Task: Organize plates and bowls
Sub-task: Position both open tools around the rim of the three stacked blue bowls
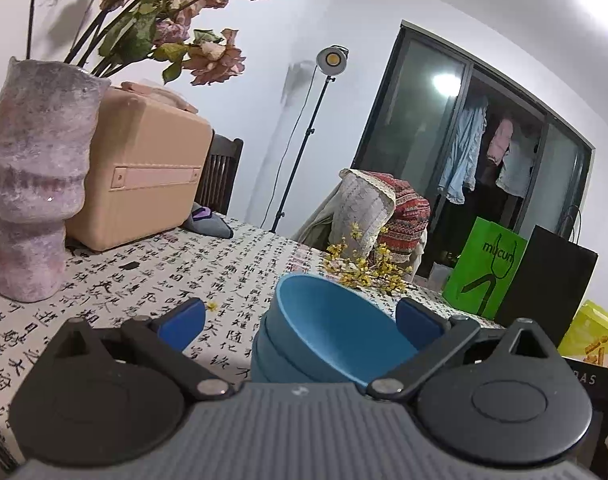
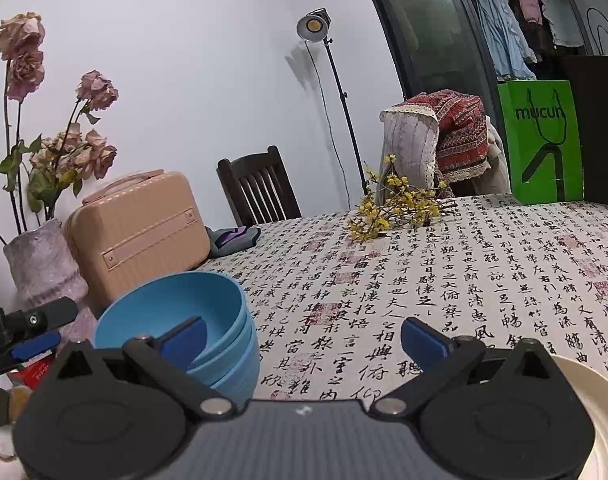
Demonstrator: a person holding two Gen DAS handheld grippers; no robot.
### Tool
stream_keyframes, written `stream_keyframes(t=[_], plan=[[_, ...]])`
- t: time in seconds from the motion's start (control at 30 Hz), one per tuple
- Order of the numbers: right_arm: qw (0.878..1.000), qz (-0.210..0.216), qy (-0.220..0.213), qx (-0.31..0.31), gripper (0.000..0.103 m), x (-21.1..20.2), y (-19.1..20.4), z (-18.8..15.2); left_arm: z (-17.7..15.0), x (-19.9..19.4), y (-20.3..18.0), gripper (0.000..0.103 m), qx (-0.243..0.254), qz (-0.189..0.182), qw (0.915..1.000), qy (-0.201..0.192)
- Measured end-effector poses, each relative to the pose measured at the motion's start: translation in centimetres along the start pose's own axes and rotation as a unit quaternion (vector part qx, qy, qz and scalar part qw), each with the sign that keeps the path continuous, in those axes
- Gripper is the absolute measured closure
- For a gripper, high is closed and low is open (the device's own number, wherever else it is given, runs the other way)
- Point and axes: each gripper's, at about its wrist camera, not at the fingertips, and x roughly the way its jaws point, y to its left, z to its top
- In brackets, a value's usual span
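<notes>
A stack of blue bowls (image 1: 324, 320) stands on the calligraphy-print tablecloth (image 1: 164, 276). My left gripper (image 1: 302, 320) is open, and the stack sits between its blue pads, closer to the right pad. In the right wrist view the same blue bowls (image 2: 164, 304) are at the left, partly behind my left fingertip. My right gripper (image 2: 304, 336) is open over bare cloth and holds nothing. A white plate (image 2: 596, 408) shows at the bottom right, partly cut off by the frame. The left gripper (image 2: 48, 328) pokes in at the far left edge.
A mottled pink vase (image 1: 32, 184) of dried roses and a beige hard case (image 1: 144, 176) stand at the left. A yellow flower sprig (image 2: 392, 208) lies mid-table. A green bag (image 2: 544, 144) and a black bag (image 1: 544, 280) stand at the far right. Chairs (image 2: 260, 188) line the far edge.
</notes>
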Motion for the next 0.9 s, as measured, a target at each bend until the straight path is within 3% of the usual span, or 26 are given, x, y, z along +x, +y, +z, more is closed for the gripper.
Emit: stream_keyframes(t=[0.4,0.9], plan=[[1.000,0.013,0.013,0.006,0.000,1.3,0.5,-0.1,0.2,0.7,0.1,0.000,-0.002,0.002,1.0000,0.008],[0.998,0.017,0.061,0.010,0.000,3.4,1.0,1.7,1.7,3.5,0.2,0.000,-0.028,0.026,0.9969,0.068]])
